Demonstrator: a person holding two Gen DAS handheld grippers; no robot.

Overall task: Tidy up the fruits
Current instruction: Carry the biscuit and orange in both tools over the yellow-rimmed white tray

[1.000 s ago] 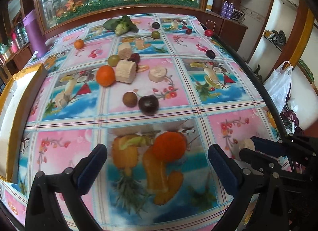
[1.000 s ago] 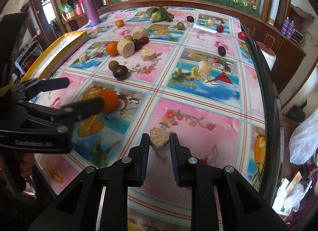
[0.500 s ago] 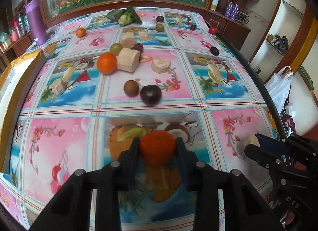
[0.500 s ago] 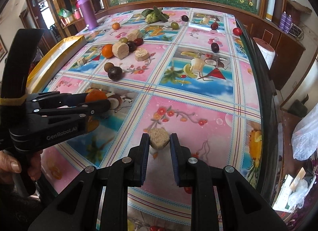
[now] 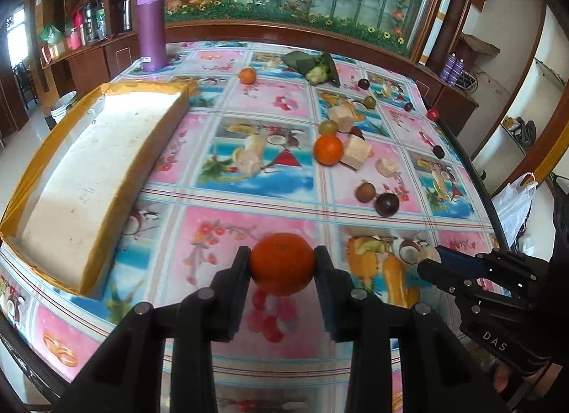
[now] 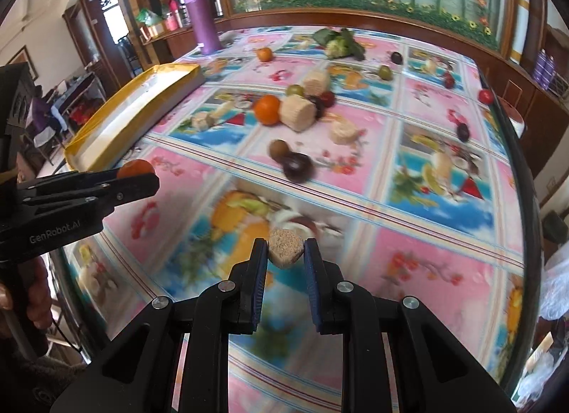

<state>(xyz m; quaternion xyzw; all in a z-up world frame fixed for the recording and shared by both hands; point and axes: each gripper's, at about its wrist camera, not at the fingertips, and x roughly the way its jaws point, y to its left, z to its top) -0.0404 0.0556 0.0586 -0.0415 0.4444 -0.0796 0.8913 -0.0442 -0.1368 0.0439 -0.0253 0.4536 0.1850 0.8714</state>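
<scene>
My left gripper (image 5: 281, 263) is shut on an orange (image 5: 281, 263) and holds it above the patterned tablecloth; it also shows in the right wrist view (image 6: 137, 178). My right gripper (image 6: 285, 253) is shut on a small tan cork-like piece (image 6: 285, 248), lifted off the table; it shows at the right in the left wrist view (image 5: 432, 263). A yellow-rimmed white tray (image 5: 89, 181) lies on the table's left side. Several loose fruits sit mid-table: another orange (image 5: 328, 149), a brown fruit (image 5: 365, 191), a dark purple fruit (image 5: 387, 204).
Tan blocks (image 5: 356, 153), a green fruit (image 5: 328, 127), a small orange (image 5: 247, 75) and leafy greens (image 5: 314, 66) lie farther back. A purple tumbler (image 5: 153, 27) stands at the back left. The table's right edge (image 5: 476, 178) drops to a white bag (image 5: 515, 203).
My left gripper closed on the orange, lifted it and swung left toward the tray. My right gripper carried the tan piece leftward over the table.
</scene>
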